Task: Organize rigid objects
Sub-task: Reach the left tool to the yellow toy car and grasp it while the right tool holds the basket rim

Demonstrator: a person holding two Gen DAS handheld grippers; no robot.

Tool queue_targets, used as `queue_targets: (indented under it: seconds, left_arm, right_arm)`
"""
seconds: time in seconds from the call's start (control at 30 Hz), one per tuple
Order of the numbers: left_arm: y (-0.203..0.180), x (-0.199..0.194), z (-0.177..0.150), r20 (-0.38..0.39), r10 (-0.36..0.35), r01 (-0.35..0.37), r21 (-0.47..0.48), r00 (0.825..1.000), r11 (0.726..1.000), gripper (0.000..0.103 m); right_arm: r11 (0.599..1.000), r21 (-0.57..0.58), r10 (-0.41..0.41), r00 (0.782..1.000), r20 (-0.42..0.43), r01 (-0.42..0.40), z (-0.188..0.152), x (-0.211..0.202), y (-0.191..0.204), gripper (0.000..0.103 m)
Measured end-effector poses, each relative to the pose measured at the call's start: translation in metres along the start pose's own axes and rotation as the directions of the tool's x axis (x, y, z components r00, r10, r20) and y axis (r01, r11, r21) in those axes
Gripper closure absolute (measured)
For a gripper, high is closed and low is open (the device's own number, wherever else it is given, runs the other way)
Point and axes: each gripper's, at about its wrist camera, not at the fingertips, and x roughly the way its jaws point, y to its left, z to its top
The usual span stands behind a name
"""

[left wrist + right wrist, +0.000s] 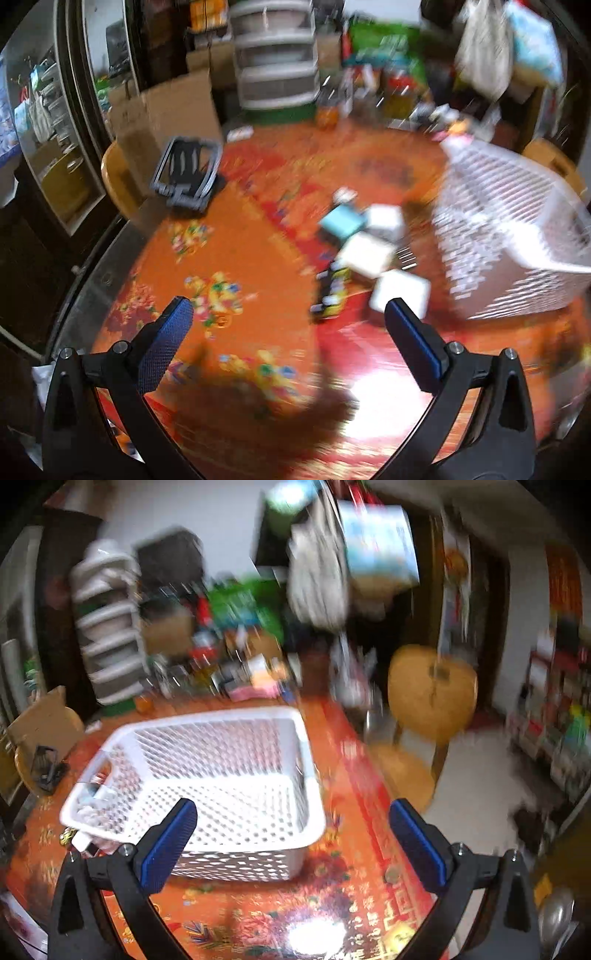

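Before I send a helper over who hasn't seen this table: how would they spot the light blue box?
Find the white mesh basket on the orange floral tablecloth. Just left of it lies a cluster of small boxes. The light blue box is at the cluster's far left, the only blue one among white neighbours.

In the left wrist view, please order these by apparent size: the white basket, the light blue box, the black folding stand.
1. white basket, clearly largest.
2. black folding stand.
3. light blue box, smallest.
The picture is blurred and the stand lies farther away, so true sizes stay unsure.
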Motion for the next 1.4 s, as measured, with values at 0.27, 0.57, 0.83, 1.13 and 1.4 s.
queue_targets:
  seconds: [0.27,0.57,0.83,1.13,1.4]
  left_arm:
    - [-0.009,0.042,-0.024,-0.074,-0.142,0.145,0.036,0.987,0.989,0.001]
    - [-0.066,0.055,-0.035,-0.068,-0.159,0.168,0.147,0.985,0.975,0.001]
    - [-0.047,0.062,-0.022,-0.052,-0.106,0.111,0.119,0.993,0.987,0.001]
    - [-0.032,0.086,-0.016,-0.068,-0.021,0.031,0.162,0.997,0.986,0.026]
    - [-0.051,0.102,-0.015,-0.061,0.061,-0.045,0.228,0.996,0.973,0.077]
  right_arm:
    - [0.997,0.062,0.044,0.984,-0.17,-0.034,0.01,0.069,-0.021,0.024]
    - [0.993,0.039,0.121,0.972,-0.201,-0.115,0.001,0.09,-0.007,0.073]
    - [0.997,0.012,0.078,0.978,-0.195,-0.077,0.0,0.091,0.0,0.075]
    - [0.996,0.02,0.084,0.976,-0.201,-0.081,0.001,0.097,-0.001,0.075]
    - [0.998,0.001,0.063,0.976,-0.208,-0.064,0.002,0.1,0.003,0.075]
